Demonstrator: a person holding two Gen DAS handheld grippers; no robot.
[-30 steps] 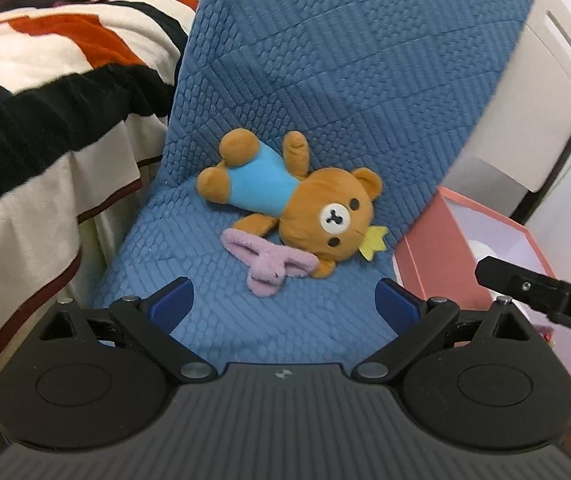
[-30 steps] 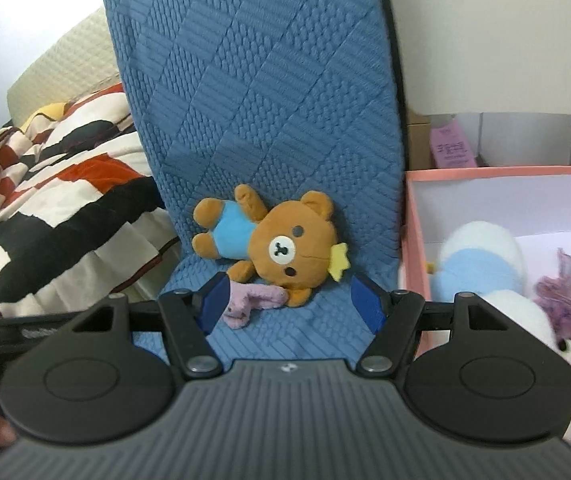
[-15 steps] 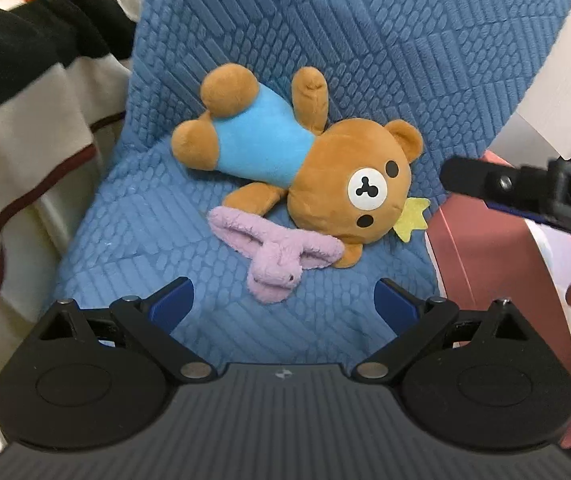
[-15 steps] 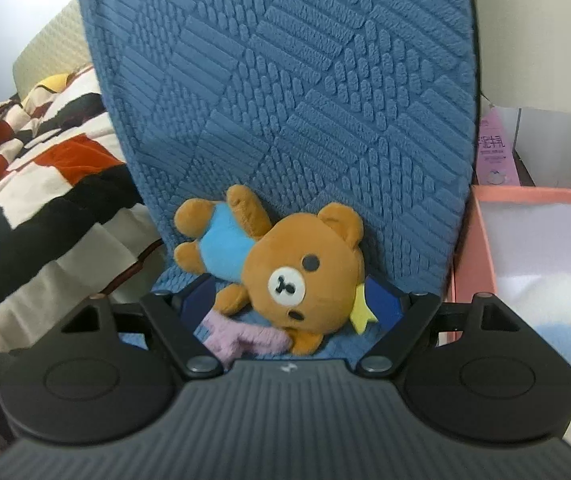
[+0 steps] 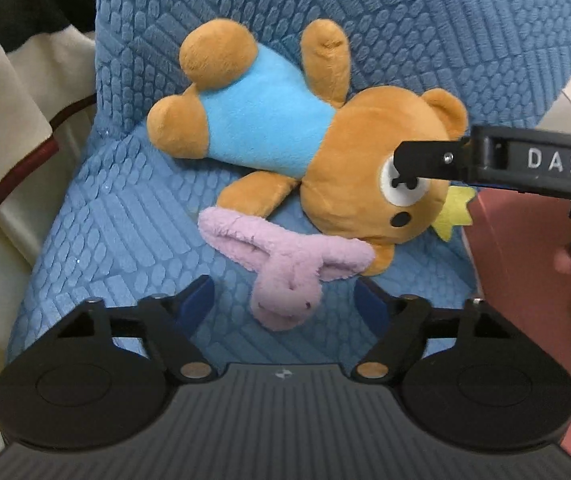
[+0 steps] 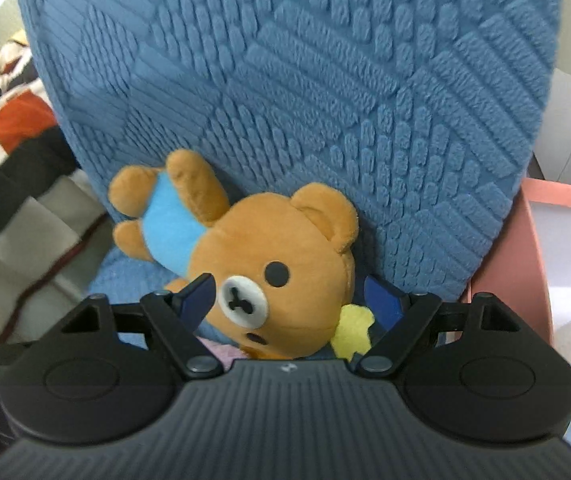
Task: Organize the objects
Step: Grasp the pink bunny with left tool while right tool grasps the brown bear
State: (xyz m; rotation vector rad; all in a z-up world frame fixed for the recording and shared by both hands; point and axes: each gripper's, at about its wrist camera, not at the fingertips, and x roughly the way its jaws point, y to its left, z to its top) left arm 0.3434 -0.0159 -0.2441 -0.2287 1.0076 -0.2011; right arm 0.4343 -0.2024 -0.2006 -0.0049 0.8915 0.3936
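A brown teddy bear (image 5: 325, 160) in a light blue shirt lies on its side on the blue quilted chair seat (image 5: 125, 220). A small pink plush toy (image 5: 285, 264) lies in front of it. My left gripper (image 5: 285, 304) is open, its fingers on either side of the pink toy's lower end. My right gripper (image 6: 289, 292) is open around the bear's head (image 6: 281, 276), one finger on each side. The right gripper's finger (image 5: 485, 160) also shows in the left wrist view, over the bear's face.
A pink box (image 6: 525, 240) with white and blue plush toys inside stands right of the chair. A striped blanket (image 6: 13, 160) on a bed lies to the left. The blue chair back (image 6: 305, 80) rises right behind the bear.
Both grippers have moved in closer. The left one now straddles the pink toy, and the right one has come around the bear's head. Both stay open.
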